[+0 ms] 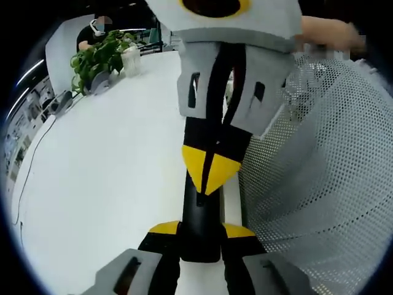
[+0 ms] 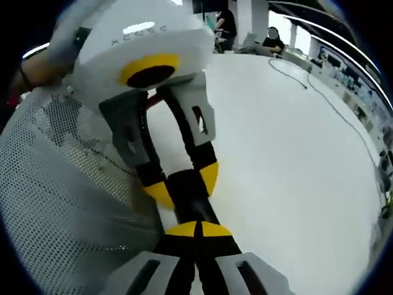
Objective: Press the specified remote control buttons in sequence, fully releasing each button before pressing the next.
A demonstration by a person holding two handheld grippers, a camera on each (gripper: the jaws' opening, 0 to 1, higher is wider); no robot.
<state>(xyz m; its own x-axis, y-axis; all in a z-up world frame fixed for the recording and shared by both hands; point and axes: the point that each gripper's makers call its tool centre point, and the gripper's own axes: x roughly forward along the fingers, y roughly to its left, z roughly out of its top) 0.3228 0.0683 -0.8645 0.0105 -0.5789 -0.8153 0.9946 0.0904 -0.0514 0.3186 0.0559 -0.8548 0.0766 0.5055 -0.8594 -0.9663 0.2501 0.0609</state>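
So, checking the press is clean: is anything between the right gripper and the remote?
Nothing visible. The right gripper has its shut tips apparently meeting the black remote directly, while the left gripper clamps it; the mesh basket lies aside.

The black remote control point(image 1: 201, 224) is seen at six o'clock, clamped between the yellow-tipped jaws of the left gripper point(image 1: 201, 232). The right gripper point(image 1: 210, 175), entering from twelve o'clock, is closed with its yellow tips touching the remote. A white table point(image 1: 104, 172) is spread toward nine o'clock, a perforated mesh basket point(image 1: 325, 178) is seen at three o'clock, and a potted plant point(image 1: 98, 58) at eleven o'clock.
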